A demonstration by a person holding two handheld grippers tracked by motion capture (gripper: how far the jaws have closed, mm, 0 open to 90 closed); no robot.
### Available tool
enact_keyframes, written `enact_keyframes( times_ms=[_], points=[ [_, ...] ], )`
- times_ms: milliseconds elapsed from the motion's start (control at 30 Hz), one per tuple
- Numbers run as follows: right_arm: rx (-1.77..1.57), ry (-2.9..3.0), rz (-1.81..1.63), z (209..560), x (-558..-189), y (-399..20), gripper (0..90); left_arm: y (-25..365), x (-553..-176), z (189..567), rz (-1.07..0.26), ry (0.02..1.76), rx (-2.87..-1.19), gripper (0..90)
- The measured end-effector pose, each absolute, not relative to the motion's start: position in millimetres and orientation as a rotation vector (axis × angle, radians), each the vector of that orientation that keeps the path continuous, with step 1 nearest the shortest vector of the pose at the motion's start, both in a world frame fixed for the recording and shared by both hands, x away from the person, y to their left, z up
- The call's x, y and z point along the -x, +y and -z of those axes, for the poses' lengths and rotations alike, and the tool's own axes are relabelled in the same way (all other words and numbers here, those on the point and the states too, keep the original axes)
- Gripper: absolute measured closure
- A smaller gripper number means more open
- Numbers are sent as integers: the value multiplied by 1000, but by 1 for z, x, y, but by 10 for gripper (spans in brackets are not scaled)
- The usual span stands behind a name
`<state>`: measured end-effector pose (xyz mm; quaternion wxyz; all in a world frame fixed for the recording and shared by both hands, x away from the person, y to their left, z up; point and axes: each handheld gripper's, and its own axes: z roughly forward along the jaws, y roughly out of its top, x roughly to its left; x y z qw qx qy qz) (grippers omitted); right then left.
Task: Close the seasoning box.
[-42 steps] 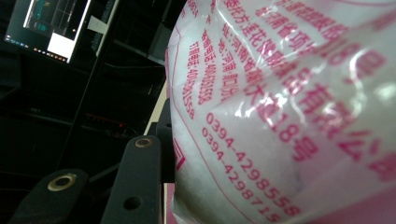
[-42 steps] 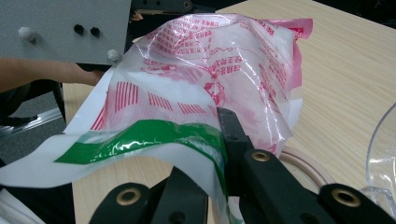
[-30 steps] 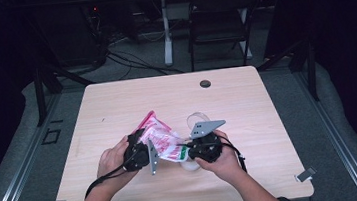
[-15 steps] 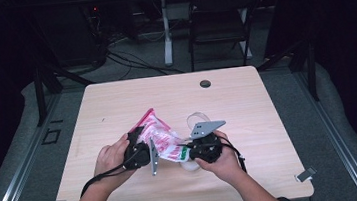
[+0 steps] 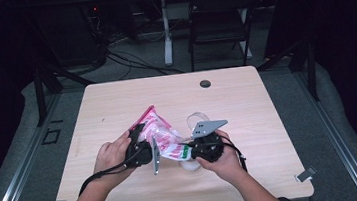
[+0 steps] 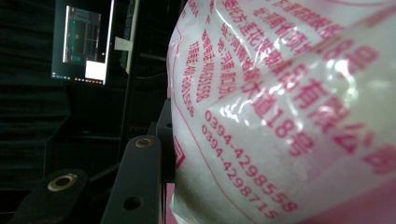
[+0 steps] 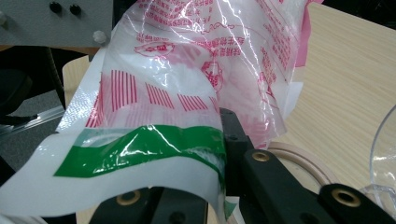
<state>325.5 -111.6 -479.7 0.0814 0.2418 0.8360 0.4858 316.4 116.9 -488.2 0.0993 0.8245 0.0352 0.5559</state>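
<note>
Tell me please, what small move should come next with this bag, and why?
Probably tilt the bag toward the clear container to pour. The left hand-held gripper holds its body, and the right hand-held gripper is clamped on its green-striped end.

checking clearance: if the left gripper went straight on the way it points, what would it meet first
Probably the pink-printed plastic bag, pressed close against the left gripper; depth beyond it is unclear.

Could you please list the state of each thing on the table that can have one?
plastic bag: lifted off the table, held at both ends
left gripper: clamped on the bag's full part
right gripper: shut on the bag's green-striped edge
clear container: lying on the table
</note>
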Motion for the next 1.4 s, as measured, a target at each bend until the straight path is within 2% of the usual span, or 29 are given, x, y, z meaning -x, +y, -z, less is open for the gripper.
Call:
enact_keyframes(
  times_ms=[867, 1400],
  points=[
    [-752, 2511, -1406, 490, -330, -112, 900, 115, -319, 494, -1669, 67, -2449, 640],
    [-753, 2515, -1404, 491, -329, -112, 900, 111, -317, 489, -1750, 1, -2435, 643]
  ],
)
